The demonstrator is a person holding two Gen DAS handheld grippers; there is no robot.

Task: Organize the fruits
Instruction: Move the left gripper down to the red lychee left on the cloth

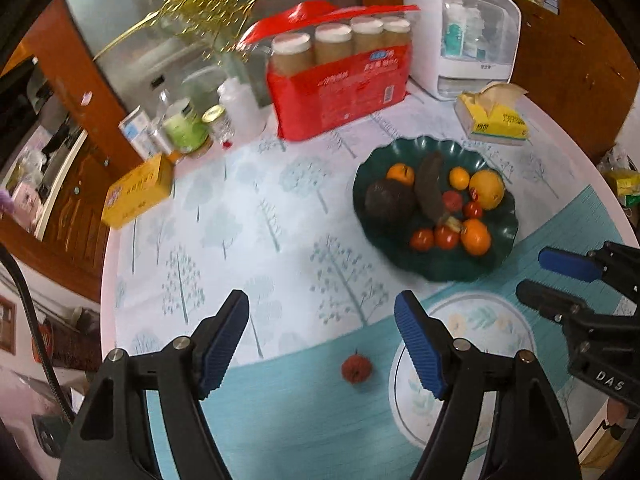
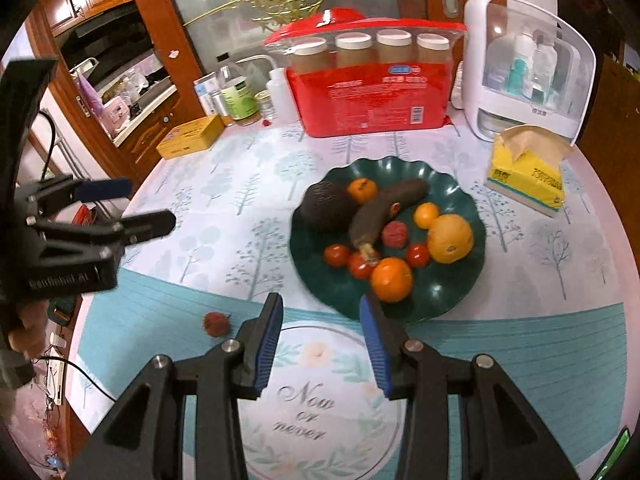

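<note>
Lychee (image 1: 356, 367), small, red and bumpy, lies alone on the teal band of the tablecloth (image 1: 248, 216), well apart from the green plate (image 1: 496, 258) and just below the gap of my left gripper (image 1: 322, 344). That gripper's jaws stand wide apart and empty; my right gripper (image 2: 320, 344) is also spread and holds nothing, hovering near the plate's front rim. I judge the step in hand is picking up this stray fruit. To do it well I would lower the left gripper straight over it, centre it between the blue pads (image 1: 224, 344), close gently because the skin looks soft and the fruit could roll, then carry it to a bare patch of the plate.

Counted on the plate: one dark banana (image 2: 384, 212), one dark avocado (image 2: 326, 210), one large yellow-orange citrus (image 2: 450, 238), three small oranges, four cherry tomatoes and one red lychee. Off the plate: one.
</note>
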